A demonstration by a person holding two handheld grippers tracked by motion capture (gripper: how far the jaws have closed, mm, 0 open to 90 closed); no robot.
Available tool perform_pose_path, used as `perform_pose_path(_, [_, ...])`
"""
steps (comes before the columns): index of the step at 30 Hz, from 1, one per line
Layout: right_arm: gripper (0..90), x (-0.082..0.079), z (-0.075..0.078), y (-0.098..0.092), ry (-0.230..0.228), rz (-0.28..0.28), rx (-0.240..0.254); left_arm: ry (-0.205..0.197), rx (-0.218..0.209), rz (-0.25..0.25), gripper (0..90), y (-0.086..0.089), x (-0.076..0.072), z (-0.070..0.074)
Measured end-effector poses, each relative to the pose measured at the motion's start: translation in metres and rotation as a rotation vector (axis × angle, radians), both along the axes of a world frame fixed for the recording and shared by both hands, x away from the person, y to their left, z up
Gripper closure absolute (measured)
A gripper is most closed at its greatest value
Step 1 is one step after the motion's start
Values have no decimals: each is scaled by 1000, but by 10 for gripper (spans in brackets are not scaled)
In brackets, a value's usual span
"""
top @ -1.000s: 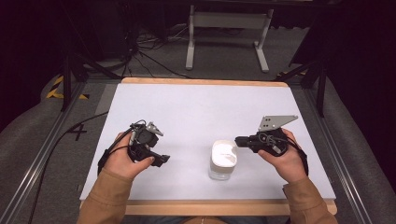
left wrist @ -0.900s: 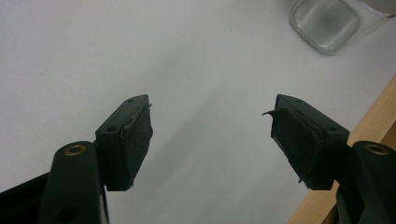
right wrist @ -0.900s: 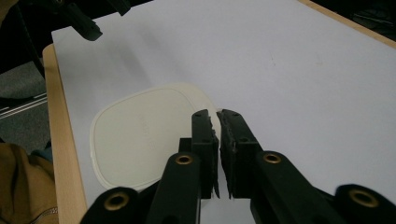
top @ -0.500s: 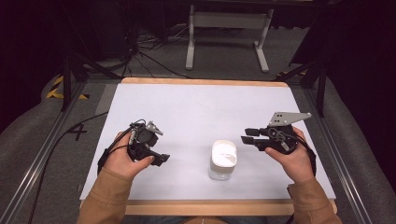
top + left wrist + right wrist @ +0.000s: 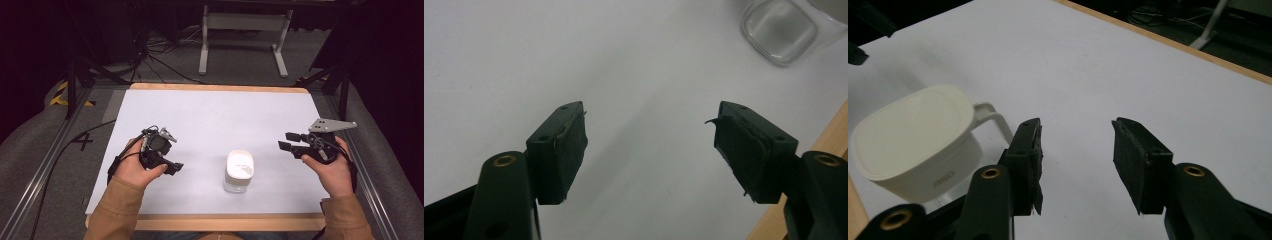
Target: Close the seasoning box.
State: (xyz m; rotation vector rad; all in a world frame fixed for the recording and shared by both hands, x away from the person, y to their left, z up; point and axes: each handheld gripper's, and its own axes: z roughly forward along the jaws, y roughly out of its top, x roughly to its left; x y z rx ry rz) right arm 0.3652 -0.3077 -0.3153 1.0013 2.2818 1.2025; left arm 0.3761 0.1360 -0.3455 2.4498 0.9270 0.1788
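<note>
A: Where did the white-lidded jar (image 5: 239,170) sit?
B: Upright on the white surface (image 5: 215,120), near its front edge, between both hands.
A: And each hand-held gripper?
B: The right one (image 5: 289,141), jaws just opened, held nothing; the left (image 5: 170,150) was spread, empty

- Clear glass jar (image 5: 238,172) with white lid (image 5: 240,163); rounded-square shape, seen from above in the high view.
- Stands upright on the white worktop (image 5: 215,120), near its front edge, about midway across.
- Lid sits closed on top; smooth, off-white, slightly domed.
- Right gripper view: a white handle-like loop (image 5: 993,117) juts from the side just under the lid.
- Left gripper view: thick transparent base (image 5: 780,29), nothing visible inside.
- Stands free, nothing touching it.
</note>
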Motion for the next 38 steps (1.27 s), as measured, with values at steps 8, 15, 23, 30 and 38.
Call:
perform_pose_path(8, [491,12,-14,-26,39,-155,-78,17,-4,23,297,4,4,-4])
perform_pose_path(15, [480,25,-35,-38,104,-183,-93,43,-2,59,296,11,12,-13])
perform_pose_path(23, [481,37,-61,-45,168,-185,-101,56,-9,66,296,13,14,-17])
perform_pose_path(30, [481,44,-80,-42,225,-184,-149,70,-5,67,296,13,17,-21])
perform_pose_path(38, [462,47,-88,-41,248,-169,-160,67,-9,65,295,14,17,-21])
